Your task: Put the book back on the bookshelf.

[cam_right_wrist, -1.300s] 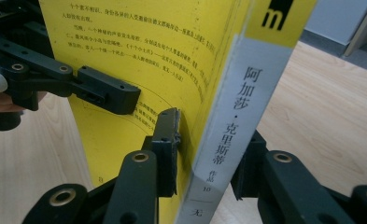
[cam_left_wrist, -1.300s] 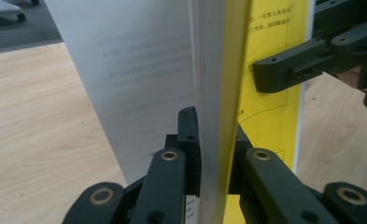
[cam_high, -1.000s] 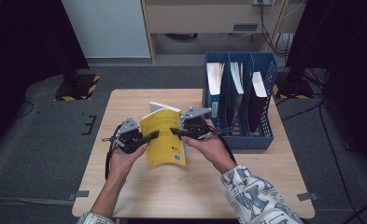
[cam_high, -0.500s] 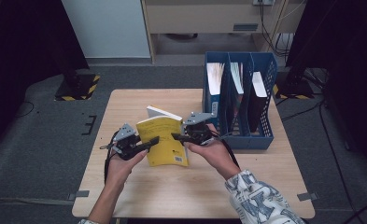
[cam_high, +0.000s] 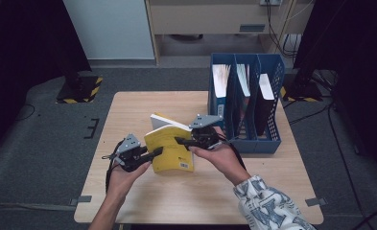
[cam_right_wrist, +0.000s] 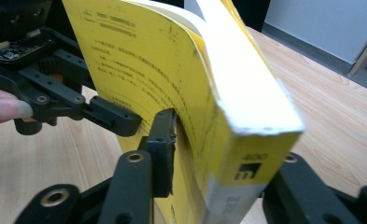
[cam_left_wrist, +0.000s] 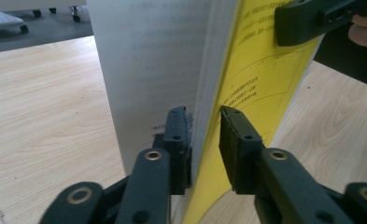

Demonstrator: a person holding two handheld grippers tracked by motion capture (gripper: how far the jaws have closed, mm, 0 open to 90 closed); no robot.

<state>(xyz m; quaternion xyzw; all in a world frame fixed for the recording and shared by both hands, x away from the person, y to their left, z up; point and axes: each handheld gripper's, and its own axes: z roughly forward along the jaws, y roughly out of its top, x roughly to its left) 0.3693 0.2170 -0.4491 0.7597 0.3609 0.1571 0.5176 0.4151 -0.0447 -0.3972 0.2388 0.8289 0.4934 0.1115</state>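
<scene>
A yellow paperback book (cam_high: 169, 151) stands upright over the middle of the wooden table (cam_high: 128, 110), partly fanned open. My right gripper (cam_high: 180, 142) is shut on its spine end; one pad (cam_right_wrist: 165, 135) presses the yellow cover (cam_right_wrist: 148, 60), and the other jaw is hidden behind the spine. My left gripper (cam_high: 158, 152) holds the opposite edge. Its jaws have just been closing and now clamp the cover (cam_left_wrist: 260, 70) and a thin sheaf of pages between the pads of the left gripper (cam_left_wrist: 204, 135). A white inner page faces its left pad.
A blue three-slot file rack (cam_high: 246, 139) with books and folders stands at the table's right rear, close behind the right hand. Bare tabletop lies to the left and along the near edge. Beyond the table are dark floor and a cabinet.
The left gripper has shifted a little toward the near left and regripped the book's edge. The book sits slightly lower and nearer the person. The right gripper has hardly moved.
</scene>
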